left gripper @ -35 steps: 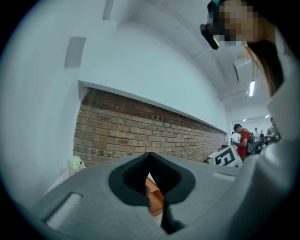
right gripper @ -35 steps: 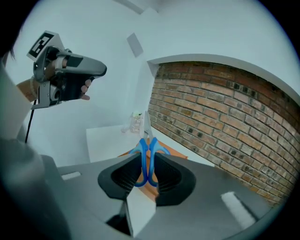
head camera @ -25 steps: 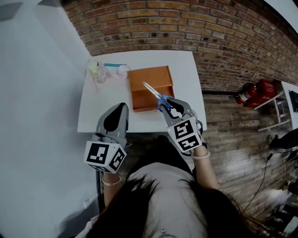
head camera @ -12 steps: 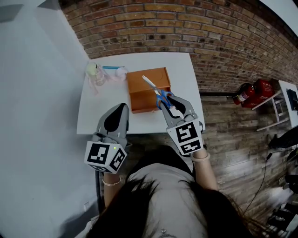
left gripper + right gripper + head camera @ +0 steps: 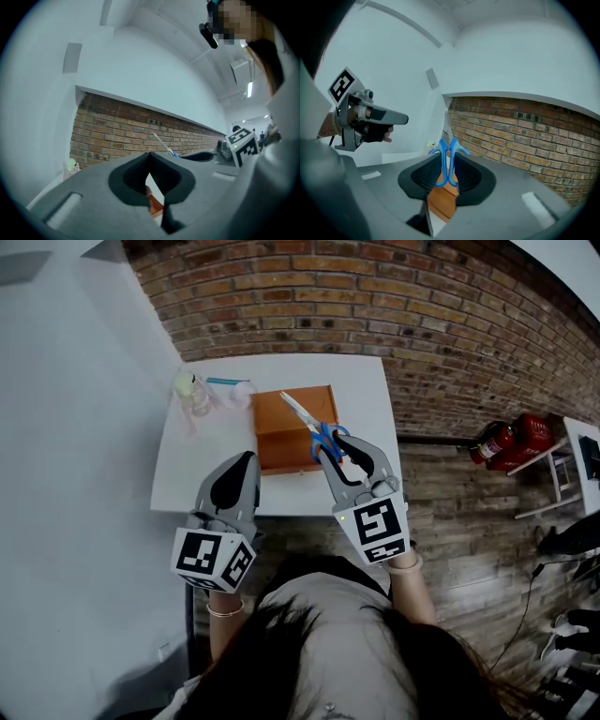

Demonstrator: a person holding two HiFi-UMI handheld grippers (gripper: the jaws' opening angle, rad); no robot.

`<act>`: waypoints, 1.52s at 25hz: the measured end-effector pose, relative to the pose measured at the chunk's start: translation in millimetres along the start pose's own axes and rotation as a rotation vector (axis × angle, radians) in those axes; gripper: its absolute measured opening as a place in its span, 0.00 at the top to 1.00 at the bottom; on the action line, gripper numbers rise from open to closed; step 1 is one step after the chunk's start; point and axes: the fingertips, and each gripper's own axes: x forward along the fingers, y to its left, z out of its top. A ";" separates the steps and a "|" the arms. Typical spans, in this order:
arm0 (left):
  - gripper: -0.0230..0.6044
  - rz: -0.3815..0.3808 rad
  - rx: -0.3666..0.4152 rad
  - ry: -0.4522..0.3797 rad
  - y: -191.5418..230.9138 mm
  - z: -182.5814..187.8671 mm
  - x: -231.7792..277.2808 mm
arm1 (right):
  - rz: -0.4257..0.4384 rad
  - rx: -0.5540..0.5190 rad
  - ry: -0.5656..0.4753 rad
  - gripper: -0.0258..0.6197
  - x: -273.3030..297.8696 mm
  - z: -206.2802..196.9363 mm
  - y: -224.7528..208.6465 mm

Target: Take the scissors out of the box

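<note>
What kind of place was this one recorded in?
Probably an indoor workshop or lab room: a bare red-brick wall, a small white rectangular table set by it, and a red fire extinguisher on the wood-plank floor.

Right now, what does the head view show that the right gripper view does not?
Only the head view: a red extinguisher, the wooden floor. Only the right gripper view: the right gripper with its pads pressing the blue handles of the scissors from both sides. Both: the scissors, the box, the left gripper, the brick wall.
</note>
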 end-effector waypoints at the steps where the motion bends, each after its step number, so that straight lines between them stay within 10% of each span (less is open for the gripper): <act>1: 0.96 0.003 -0.001 0.000 -2.7 0.9 0.8 | 0.003 0.002 -0.006 0.81 -2.5 1.9 -2.2; 38: 0.96 -0.024 0.042 0.024 -70.7 5.3 58.8 | -0.031 0.059 -0.228 0.81 -66.2 34.4 -75.6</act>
